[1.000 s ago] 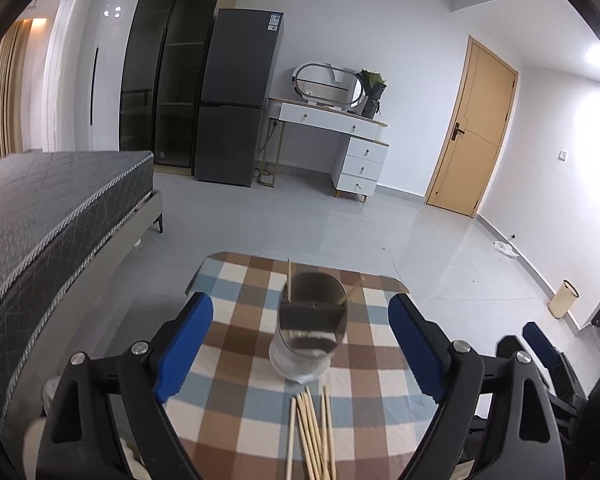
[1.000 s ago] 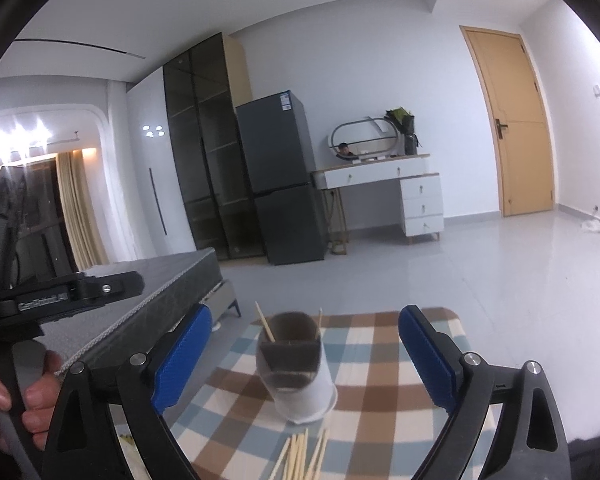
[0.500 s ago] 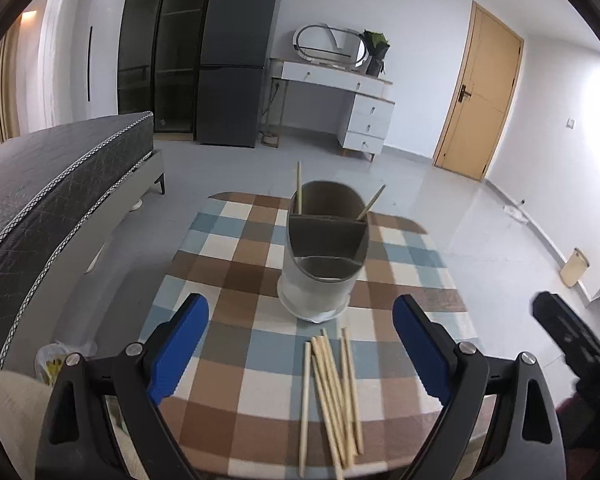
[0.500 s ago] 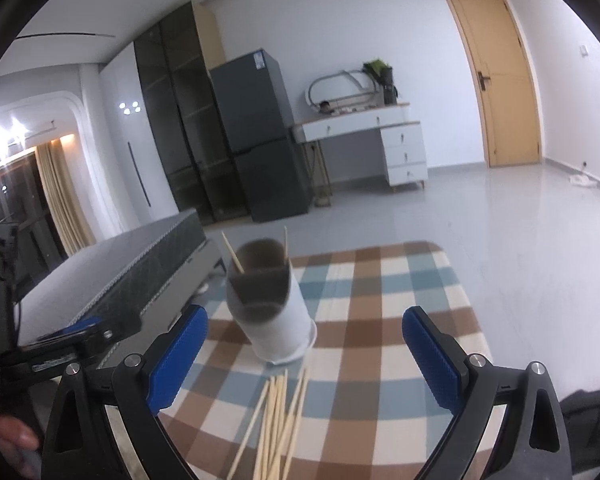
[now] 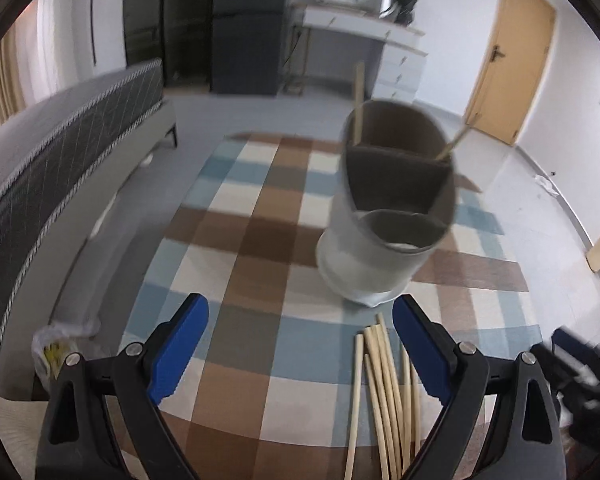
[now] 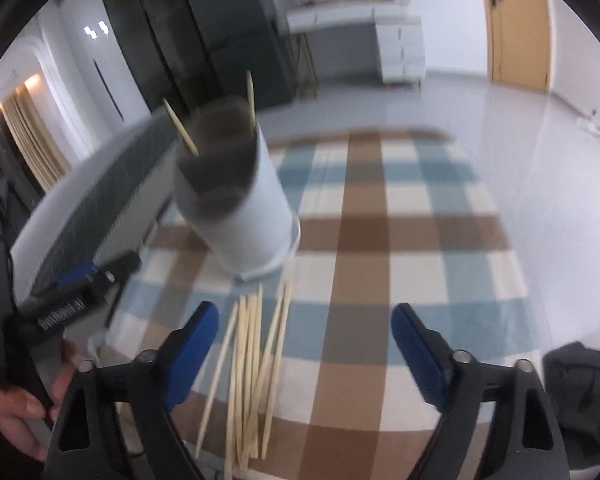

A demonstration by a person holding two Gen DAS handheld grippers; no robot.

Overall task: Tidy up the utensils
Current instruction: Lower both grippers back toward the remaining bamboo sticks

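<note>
The left gripper (image 5: 300,344) and right gripper (image 6: 304,344) both hung with jaws spread wide, gripping nothing. Loose chopsticks (image 5: 384,392) lay on the checked tablecloth (image 5: 236,264) at five o'clock in the left view. Beyond them, at one o'clock, stood the divided white holder (image 5: 388,216) with two sticks in it.

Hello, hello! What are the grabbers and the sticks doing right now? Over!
Left gripper and right gripper: jaws open, empty. Pale wooden chopsticks loose on checked tablecloth; two stand in white divided utensil holder. Nothing in the way.
</note>
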